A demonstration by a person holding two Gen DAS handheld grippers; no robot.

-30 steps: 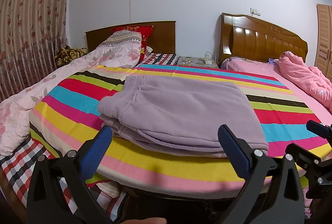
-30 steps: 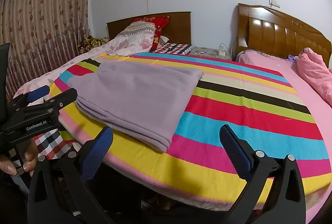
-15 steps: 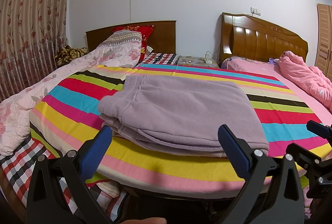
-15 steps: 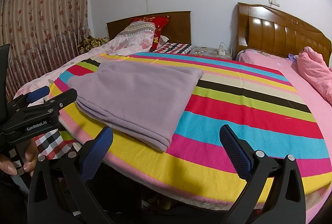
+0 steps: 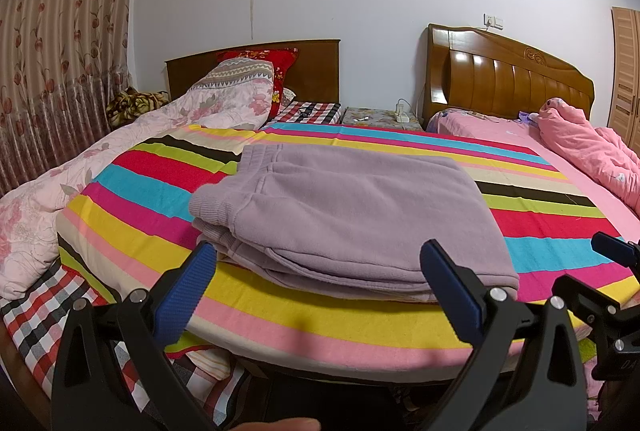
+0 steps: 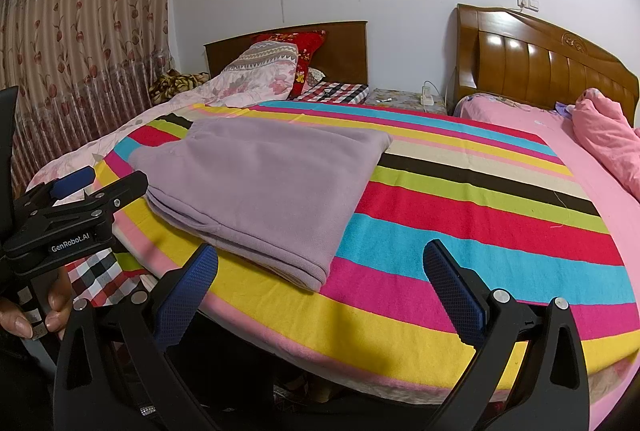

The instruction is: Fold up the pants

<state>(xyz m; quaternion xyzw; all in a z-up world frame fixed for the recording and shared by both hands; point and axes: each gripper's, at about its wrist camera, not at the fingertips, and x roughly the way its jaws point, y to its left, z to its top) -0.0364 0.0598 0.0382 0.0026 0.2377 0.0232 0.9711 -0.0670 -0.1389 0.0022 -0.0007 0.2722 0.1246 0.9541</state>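
The lilac pants [image 5: 344, 215] lie folded on the striped blanket [image 5: 532, 231], at 12 o'clock from the left gripper [image 5: 316, 283]. Both it and the right gripper [image 6: 320, 283] stand open and empty, probably because folding is finished.

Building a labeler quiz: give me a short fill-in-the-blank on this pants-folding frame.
1. The folded pants are ____ in colour.
2. They lie on a ____ blanket.
3. Both the left claw and the right claw are ____, holding nothing.
4. The crumpled quilt on the far bed is ____.

Missing words: purple; striped; open; pink
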